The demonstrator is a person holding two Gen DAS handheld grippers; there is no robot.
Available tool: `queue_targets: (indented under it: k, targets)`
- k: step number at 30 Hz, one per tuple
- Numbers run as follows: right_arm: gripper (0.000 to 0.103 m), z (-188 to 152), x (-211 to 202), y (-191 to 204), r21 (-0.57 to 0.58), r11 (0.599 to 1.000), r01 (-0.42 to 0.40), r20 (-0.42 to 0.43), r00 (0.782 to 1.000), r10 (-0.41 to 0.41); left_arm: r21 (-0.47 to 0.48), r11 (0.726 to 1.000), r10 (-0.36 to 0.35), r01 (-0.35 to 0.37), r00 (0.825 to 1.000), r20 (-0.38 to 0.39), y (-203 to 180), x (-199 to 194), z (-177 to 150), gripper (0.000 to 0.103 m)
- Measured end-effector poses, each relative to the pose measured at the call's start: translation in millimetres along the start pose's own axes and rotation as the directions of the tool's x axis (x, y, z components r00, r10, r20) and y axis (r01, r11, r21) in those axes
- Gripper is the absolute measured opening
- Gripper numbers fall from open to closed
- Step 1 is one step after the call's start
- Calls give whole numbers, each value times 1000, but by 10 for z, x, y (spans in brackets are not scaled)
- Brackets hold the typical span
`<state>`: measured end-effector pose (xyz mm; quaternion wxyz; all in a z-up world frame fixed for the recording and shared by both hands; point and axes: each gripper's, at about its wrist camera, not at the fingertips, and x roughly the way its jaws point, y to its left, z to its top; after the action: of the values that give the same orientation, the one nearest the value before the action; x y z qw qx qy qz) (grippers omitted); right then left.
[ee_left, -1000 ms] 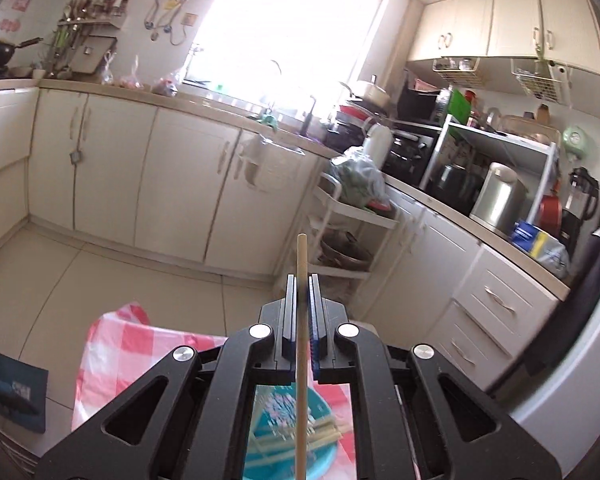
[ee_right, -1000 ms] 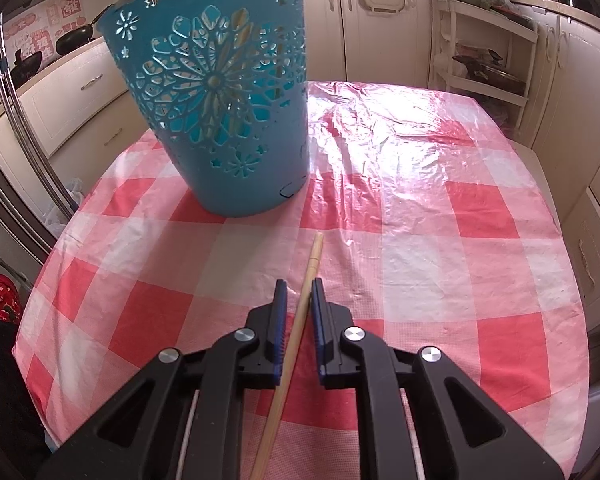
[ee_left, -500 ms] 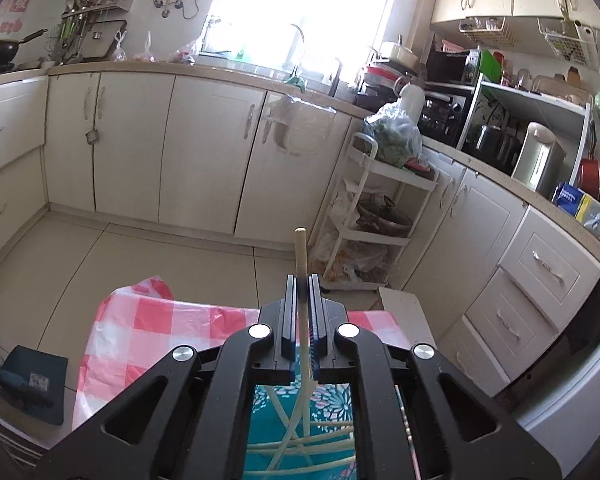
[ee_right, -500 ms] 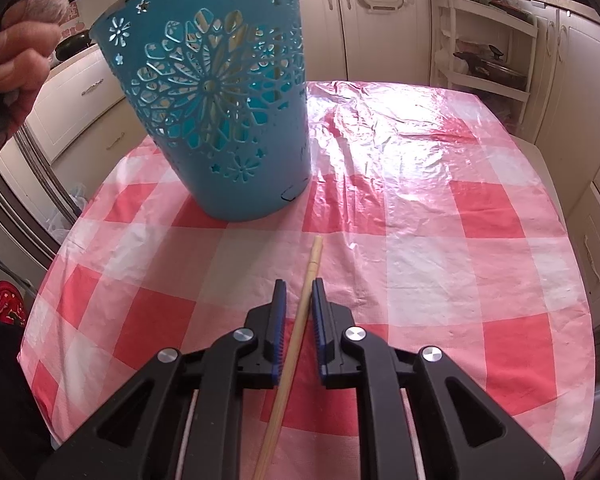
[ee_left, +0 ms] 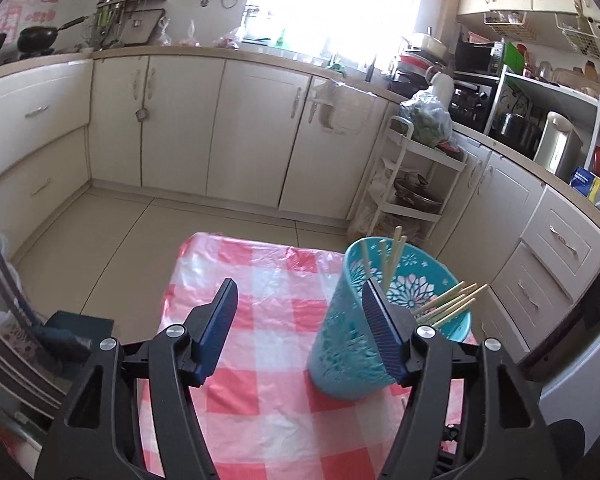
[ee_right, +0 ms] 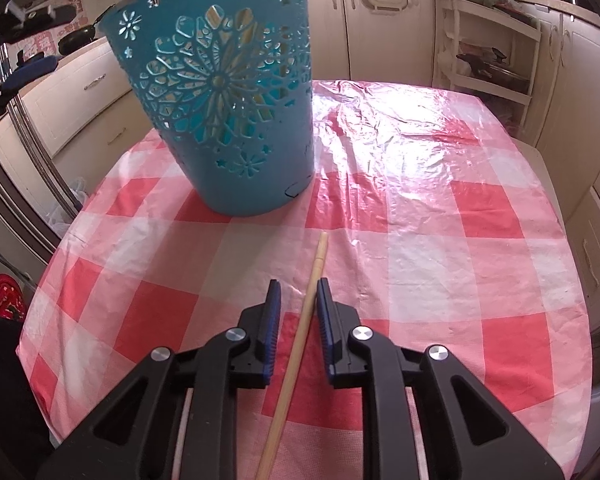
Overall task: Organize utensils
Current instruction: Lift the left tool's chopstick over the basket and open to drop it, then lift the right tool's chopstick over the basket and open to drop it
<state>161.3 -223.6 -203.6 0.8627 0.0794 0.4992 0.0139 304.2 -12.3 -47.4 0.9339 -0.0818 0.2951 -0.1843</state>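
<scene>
My left gripper [ee_left: 298, 306] is opening wide, holding nothing. My right gripper [ee_right: 299, 296] is opening too, a chopstick [ee_right: 300, 334] lying loose between its pads near the table's near edge.

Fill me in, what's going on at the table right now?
A person is sorting chopsticks into the blue basket on the checked tablecloth. The left tool is opening beside the basket with nothing between its jaws; several chopsticks already lean inside. The right tool sits low over the table, straddling one chopstick that lies on the cloth. Its jaws are opening slightly and do not press on it.
</scene>
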Motion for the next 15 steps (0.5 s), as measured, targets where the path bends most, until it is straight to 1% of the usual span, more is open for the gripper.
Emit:
queue_targets:
  k: [4,5,8,11,13,15]
  targets:
    - [15,-21,2,96,-65,996,63,0,998,-63,-116,993,22,-27,999,-38,375,17,-157,62]
    - [15,-28,1,111,-74,995,70,1,998,-70,-124,991,34,-39,999,-42,430,28,-177,62]
    - [7,-39,-20,98,-70,995,77,-4,997,-78,-130,989,69,-74,997,-44,514,58,-189,62]
    - [6,-71,-131,26,-28,999,45,-7,999,-46,-128,988,86,-91,995,-45,536,69,-203,62]
    - [6,-67,-275,-7,0,1000,1,16,1000,-1,-128,987,87,-93,995,-54,497,99,-204,62]
    - [6,-37,-480,-32,25,998,-56,61,997,54,-125,987,88,-97,994,-70,479,134,-222,62]
